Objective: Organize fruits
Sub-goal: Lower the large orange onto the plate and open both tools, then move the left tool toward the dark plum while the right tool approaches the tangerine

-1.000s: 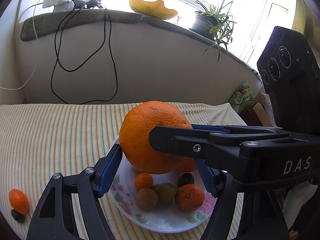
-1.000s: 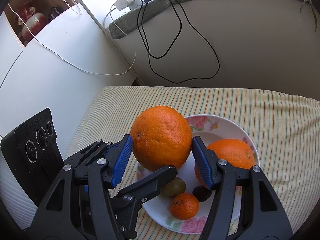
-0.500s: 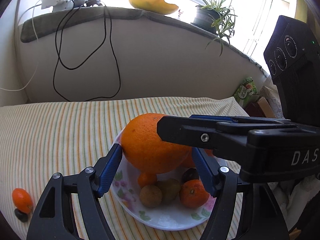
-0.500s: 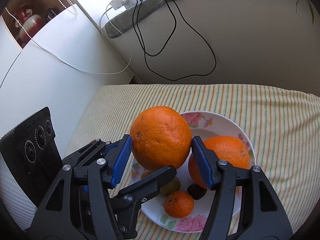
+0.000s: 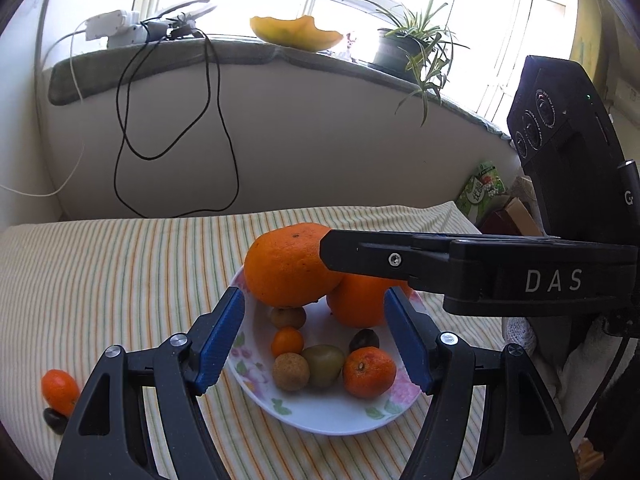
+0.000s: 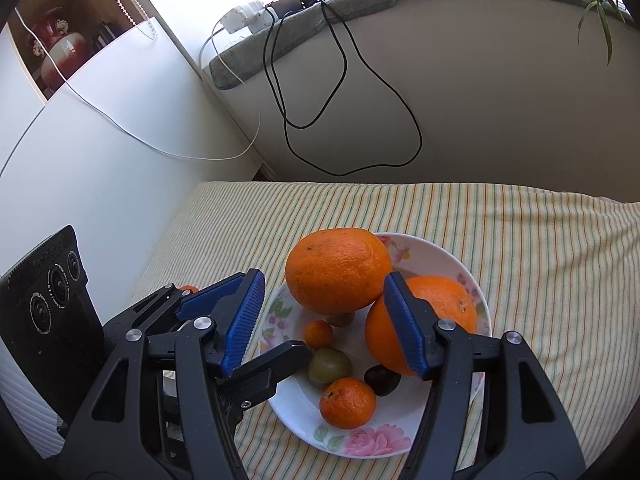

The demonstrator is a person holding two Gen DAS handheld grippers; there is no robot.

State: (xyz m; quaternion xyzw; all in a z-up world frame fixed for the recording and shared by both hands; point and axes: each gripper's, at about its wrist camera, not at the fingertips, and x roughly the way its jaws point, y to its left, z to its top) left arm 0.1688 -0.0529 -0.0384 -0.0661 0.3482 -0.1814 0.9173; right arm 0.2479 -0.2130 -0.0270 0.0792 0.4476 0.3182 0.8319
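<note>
A big orange (image 5: 289,270) (image 6: 338,270) rests on the flowered white plate (image 5: 332,420) (image 6: 476,288), perched on a small brown fruit and leaning on a second big orange (image 5: 360,304) (image 6: 440,300). Small fruits lie in the plate: a mandarin (image 5: 369,372) (image 6: 347,402), a green fruit (image 5: 323,364) (image 6: 329,367), a kumquat (image 5: 287,341) (image 6: 318,333), a dark one (image 6: 382,379). My left gripper (image 5: 316,340) is open and empty, just short of the plate. My right gripper (image 6: 324,324) is open and empty, its fingers apart from the orange.
A small orange fruit (image 5: 60,388) and a dark fruit (image 5: 55,420) lie on the striped cloth (image 5: 120,264) at the left. Black cables (image 5: 176,140) hang down the wall from the sill. A plant pot (image 5: 394,50) stands on the sill.
Both grippers opened and let go of the big orange, which now rests in the plate. Both grippers have drawn back from it.
</note>
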